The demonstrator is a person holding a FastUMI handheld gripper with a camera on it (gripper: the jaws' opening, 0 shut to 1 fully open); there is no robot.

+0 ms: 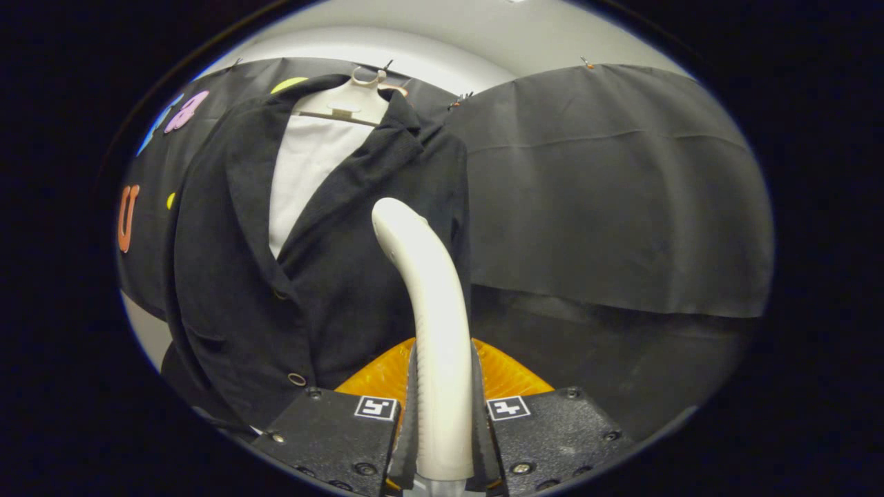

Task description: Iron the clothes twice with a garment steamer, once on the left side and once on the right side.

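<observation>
The gripper [444,421], its two black, grainy-surfaced finger blocks each carrying a small square black-and-white marker, is closed narrow on the handle of a garment steamer [431,324], both ridged inner pads pressing the handle from either side. The steamer is a smooth, cream-coloured plastic tube that rises straight from between the fingers and bends at its rounded top toward the clothing; its working face is turned away and cannot be made out, and its lower end is cut off below the fingers. Behind the handle, just beyond the finger blocks, a ribbed, translucent orange piece [507,376] fans out to both sides, its middle hidden by the steamer.

Just ahead, a black jacket [345,276] of matte, slightly nubby cloth hangs with lapels open in a deep V over a plain white shirt [304,172]. The steamer's head stands in front of the jacket's panel on the side nearer the plain cloth; whether it touches the fabric cannot be told. A round button [297,379] shows low on the front edge. Both garments hang from a pale plastic hanger [345,107], its hook partly lost against the wall. The jacket's hem is cut off below. Beside it, smooth black cloth [615,186] drapes in soft folds beneath a white ceiling [483,34].
</observation>
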